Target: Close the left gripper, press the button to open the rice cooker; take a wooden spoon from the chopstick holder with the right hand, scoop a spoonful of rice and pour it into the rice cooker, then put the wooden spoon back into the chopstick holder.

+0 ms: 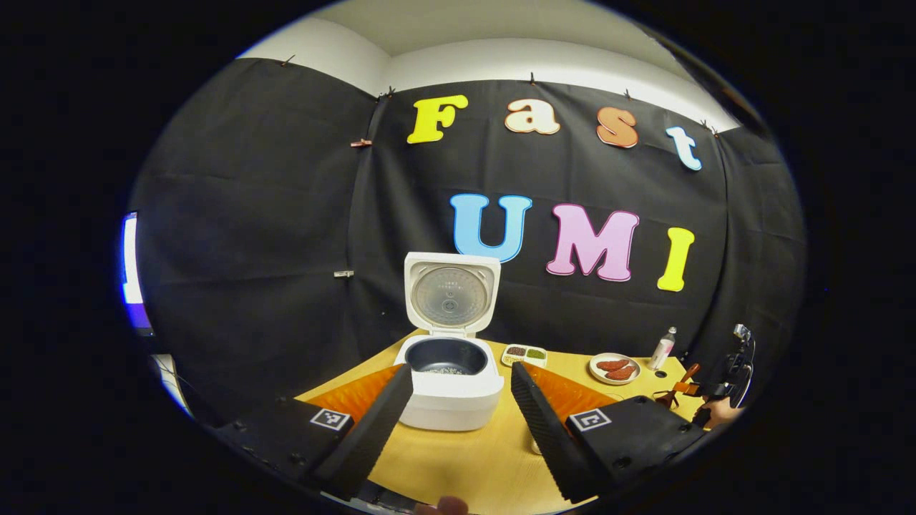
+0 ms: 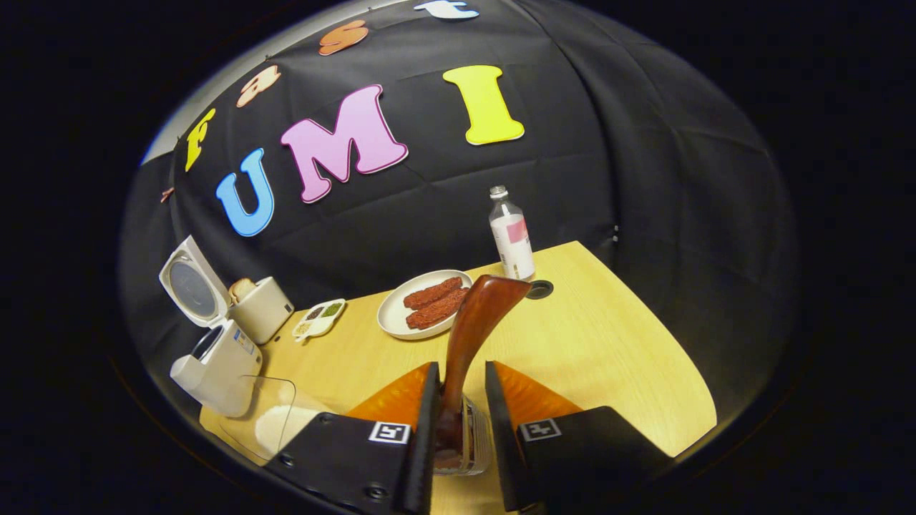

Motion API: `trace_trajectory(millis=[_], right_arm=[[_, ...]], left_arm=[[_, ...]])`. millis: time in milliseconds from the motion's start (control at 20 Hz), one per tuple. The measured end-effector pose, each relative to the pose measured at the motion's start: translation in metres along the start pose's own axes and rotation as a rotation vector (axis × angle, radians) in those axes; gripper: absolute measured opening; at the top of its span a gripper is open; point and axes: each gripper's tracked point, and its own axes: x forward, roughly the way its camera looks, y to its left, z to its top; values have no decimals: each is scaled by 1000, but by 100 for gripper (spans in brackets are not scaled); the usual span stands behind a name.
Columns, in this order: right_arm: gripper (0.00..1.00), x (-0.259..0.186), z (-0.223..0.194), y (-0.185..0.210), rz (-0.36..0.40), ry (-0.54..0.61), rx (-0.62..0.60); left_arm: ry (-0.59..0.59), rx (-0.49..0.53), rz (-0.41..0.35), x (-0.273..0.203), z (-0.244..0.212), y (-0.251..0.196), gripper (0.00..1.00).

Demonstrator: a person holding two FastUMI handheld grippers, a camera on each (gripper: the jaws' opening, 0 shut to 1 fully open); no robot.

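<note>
The left tool [image 1: 461,400] is gaping before the glossy white rice cooker [image 1: 449,386] while the right tool [image 2: 458,422] is straddling the smooth wooden spoon [image 2: 476,322], contact unclear.

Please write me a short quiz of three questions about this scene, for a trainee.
1. True or false: the rice cooker has its lid shut.
2. The wooden spoon stands in: A) the plate, B) the clear chopstick holder, C) the bottle.
3. Fill in: the left gripper is ___ (open or shut).

Key: 1 false, the lid stands up. 2 B. 3 open.
</note>
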Motion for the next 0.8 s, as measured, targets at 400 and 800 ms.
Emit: trace_trajectory(millis=[400,800], right_arm=[[11,-8,8,16,45,1,-4],[11,-67,97,72,85,-182,-7]], left_arm=[[0,-57,34,-5,-1,17,95],[-25,1,-19,-4,9,38,95]])
